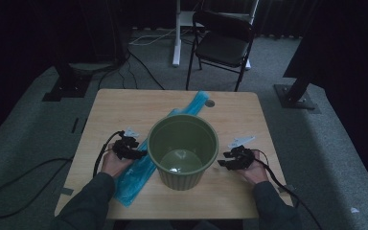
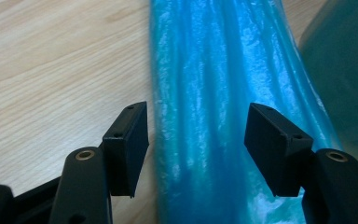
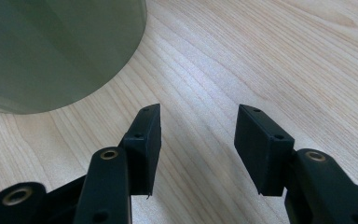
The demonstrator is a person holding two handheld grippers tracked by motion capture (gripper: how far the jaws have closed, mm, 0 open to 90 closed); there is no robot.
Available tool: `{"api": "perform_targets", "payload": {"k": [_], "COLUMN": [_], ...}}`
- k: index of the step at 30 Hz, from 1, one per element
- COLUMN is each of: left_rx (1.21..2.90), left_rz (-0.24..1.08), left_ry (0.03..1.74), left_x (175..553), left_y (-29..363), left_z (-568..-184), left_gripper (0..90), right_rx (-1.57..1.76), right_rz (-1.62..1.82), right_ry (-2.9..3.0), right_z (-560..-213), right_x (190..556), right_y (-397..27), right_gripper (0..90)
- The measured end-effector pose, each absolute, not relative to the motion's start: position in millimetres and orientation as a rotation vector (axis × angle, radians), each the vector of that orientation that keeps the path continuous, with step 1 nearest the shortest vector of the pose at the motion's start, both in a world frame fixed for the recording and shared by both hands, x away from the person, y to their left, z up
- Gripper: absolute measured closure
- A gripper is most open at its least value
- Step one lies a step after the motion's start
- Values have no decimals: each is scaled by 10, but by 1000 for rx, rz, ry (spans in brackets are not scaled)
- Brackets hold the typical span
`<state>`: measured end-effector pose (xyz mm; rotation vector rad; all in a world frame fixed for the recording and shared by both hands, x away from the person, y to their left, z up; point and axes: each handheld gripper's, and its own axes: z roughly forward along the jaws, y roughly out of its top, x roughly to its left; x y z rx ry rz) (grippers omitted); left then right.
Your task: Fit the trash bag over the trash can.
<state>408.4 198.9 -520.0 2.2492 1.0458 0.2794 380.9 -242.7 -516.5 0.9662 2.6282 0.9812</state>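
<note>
Both grippers down at table level, green bucket in the middle.
Left gripper (image 2: 196, 135) gapes wide astride the blue plastic bag (image 2: 223, 93), which runs under the green bucket (image 1: 183, 148); right gripper (image 3: 198, 144) stands wide open over bare wooden table (image 3: 261, 60) beside the bucket.

Green ribbed bucket (image 1: 183, 149), glossy blue bag (image 2: 223, 112) — pale wood-grain table (image 1: 239, 115) (black grippers).

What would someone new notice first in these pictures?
A green bin stands empty in the middle of the table. A blue bag lies flat along its left side, running under it toward the far edge. The left gripper is open over the bag, and the right gripper is open over bare wood.
</note>
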Motion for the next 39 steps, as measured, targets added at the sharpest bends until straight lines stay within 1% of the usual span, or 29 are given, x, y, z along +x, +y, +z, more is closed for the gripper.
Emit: {"api": "perform_targets", "payload": {"k": [5, 11, 20, 21, 23, 28, 33, 34, 36, 37, 39], "left_rx": [2269, 2240, 2293, 2302, 2312, 2317, 2327, 2328, 2319, 2318, 2316], "left_rz": [279, 267, 345, 366, 366, 356, 341, 331, 302, 298, 290], "left_ry": [1045, 1078, 1061, 1057, 1063, 1055, 1050, 1046, 1037, 1033, 1031], "left_x": [4118, 4207, 4184, 4176, 4170, 4152, 4145, 4145, 4148, 4148, 4152], "left_y": [1925, 1882, 1802, 1788, 1777, 1755, 1755, 1757, 1768, 1770, 1780], "left_z": [-5242, -5279, -5277, -5280, -5269, -5252, -5236, -5235, -5240, -5242, -5243], "left_gripper": [397, 402, 400, 403, 422, 550, 740, 781, 856, 878, 888], "right_rx": [959, 961, 963, 967, 964, 962, 961, 961, 966, 968, 962], "right_rz": [978, 979, 967, 964, 956, 945, 941, 942, 946, 950, 950], "right_ry": [2635, 2639, 2650, 2654, 2657, 2662, 2667, 2669, 2685, 2693, 2695], "right_z": [-5170, -5174, -5191, -5192, -5195, -5200, -5204, -5204, -5201, -5200, -5195], "right_x": [3805, 3809, 3807, 3804, 3803, 3799, 3798, 3798, 3800, 3801, 3796], "right_y": [-2419, -2413, -2410, -2407, -2404, -2400, -2400, -2399, -2399, -2399, -2391], "right_gripper": [503, 503, 503, 503, 503, 506, 518, 531, 609, 627, 649]}}
